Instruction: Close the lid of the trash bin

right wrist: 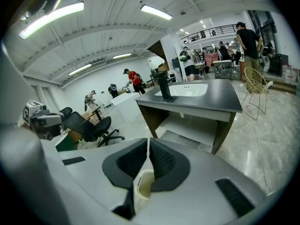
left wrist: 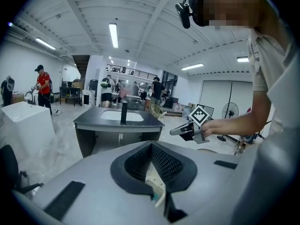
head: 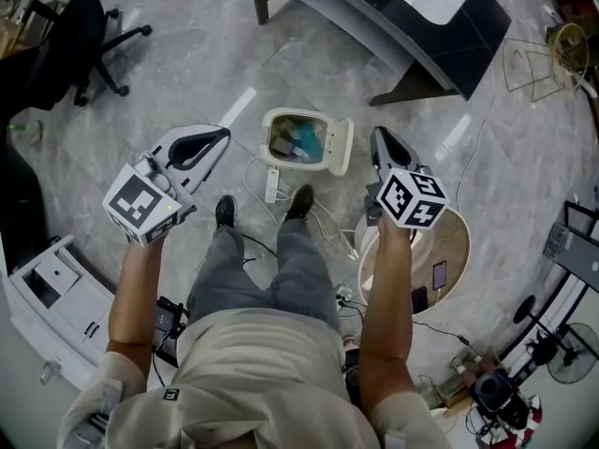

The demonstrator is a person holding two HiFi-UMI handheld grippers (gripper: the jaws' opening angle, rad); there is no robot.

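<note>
A small cream trash bin (head: 298, 138) stands on the floor just ahead of the person's feet, with rubbish showing inside. Its lid (head: 340, 146) is swung open and stands at the bin's right side. My left gripper (head: 223, 136) hovers left of the bin and above it, jaws shut on nothing. My right gripper (head: 377, 135) hovers just right of the lid, also shut and empty. In the left gripper view the pads (left wrist: 164, 161) meet at the left gripper (left wrist: 151, 144) tip, and a sliver of the bin (left wrist: 157, 190) shows below. The right gripper view shows the right gripper (right wrist: 149, 140) the same way, with the bin (right wrist: 142, 187) underneath.
A white power strip (head: 272, 183) and cables lie by the feet. A dark counter with a sink (head: 421, 7) stands beyond the bin. An office chair (head: 80, 31) is at far left, a round wooden table (head: 459, 241) at right, a white cabinet (head: 56, 293) at lower left.
</note>
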